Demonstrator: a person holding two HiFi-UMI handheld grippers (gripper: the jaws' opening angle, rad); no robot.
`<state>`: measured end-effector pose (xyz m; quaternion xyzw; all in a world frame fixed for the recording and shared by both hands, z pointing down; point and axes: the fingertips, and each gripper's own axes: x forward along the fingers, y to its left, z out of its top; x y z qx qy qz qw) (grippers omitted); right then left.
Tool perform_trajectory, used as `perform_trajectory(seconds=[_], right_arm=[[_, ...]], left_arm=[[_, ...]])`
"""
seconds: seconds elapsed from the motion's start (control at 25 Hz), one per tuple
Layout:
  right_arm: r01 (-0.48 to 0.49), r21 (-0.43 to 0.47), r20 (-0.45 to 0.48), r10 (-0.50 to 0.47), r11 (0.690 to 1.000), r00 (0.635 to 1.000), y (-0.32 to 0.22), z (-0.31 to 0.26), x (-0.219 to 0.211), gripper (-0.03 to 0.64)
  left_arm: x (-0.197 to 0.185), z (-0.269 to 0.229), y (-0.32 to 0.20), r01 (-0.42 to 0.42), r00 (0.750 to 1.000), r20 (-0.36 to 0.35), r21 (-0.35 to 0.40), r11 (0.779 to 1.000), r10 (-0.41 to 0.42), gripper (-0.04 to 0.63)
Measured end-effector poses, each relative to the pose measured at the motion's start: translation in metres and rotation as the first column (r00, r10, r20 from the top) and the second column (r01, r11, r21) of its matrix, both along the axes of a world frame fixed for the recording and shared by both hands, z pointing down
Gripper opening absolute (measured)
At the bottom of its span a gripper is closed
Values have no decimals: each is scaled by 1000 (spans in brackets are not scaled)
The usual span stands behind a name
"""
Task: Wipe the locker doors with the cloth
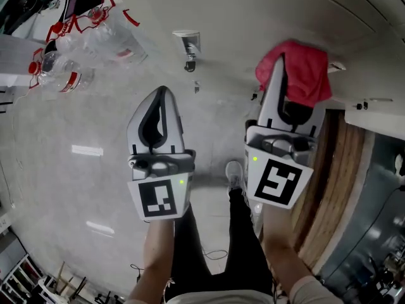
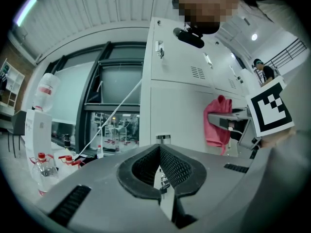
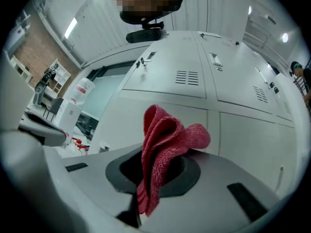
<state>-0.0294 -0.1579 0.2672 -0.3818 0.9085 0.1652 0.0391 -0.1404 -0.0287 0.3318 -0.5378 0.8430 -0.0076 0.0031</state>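
A red cloth (image 1: 301,70) is bunched at the tip of my right gripper (image 1: 281,61), which is shut on it. In the right gripper view the cloth (image 3: 164,142) stands up between the jaws, a short way in front of the white locker doors (image 3: 218,81) with vent slots. My left gripper (image 1: 163,92) is held beside it at the left, shut with nothing between its pads (image 2: 172,166). From the left gripper view the lockers (image 2: 180,106) stand ahead, with the cloth (image 2: 216,120) to the right of them. In the head view the lockers (image 1: 373,11) are at the top right.
Several clear water bottles with red labels (image 1: 63,65) lie at the top left. A metal latch (image 1: 188,48) sticks out near the top centre. The person's legs and a shoe (image 1: 234,173) are below the grippers. A water dispenser (image 2: 41,115) stands left of a window.
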Motion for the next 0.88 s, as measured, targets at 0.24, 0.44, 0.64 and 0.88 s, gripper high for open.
perform_trajectory(seconds=[0.24, 0.44, 0.64, 0.88], right_arm=[[123, -8, -15, -123, 992, 992, 42, 15, -56, 31], [192, -14, -31, -192, 981, 981, 66, 36, -97, 31], [219, -11, -62, -220, 976, 974, 71, 50, -129, 31], [223, -25, -94, -225, 974, 970, 69, 67, -152, 31]], left_arm=[[-20, 8, 24, 34, 999, -5, -16, 999, -34, 15], [-36, 18, 42, 61, 998, -19, -36, 997, -62, 15], [-50, 22, 55, 75, 997, -20, -45, 996, -76, 15], [-67, 29, 66, 107, 994, -26, -39, 993, -108, 15]])
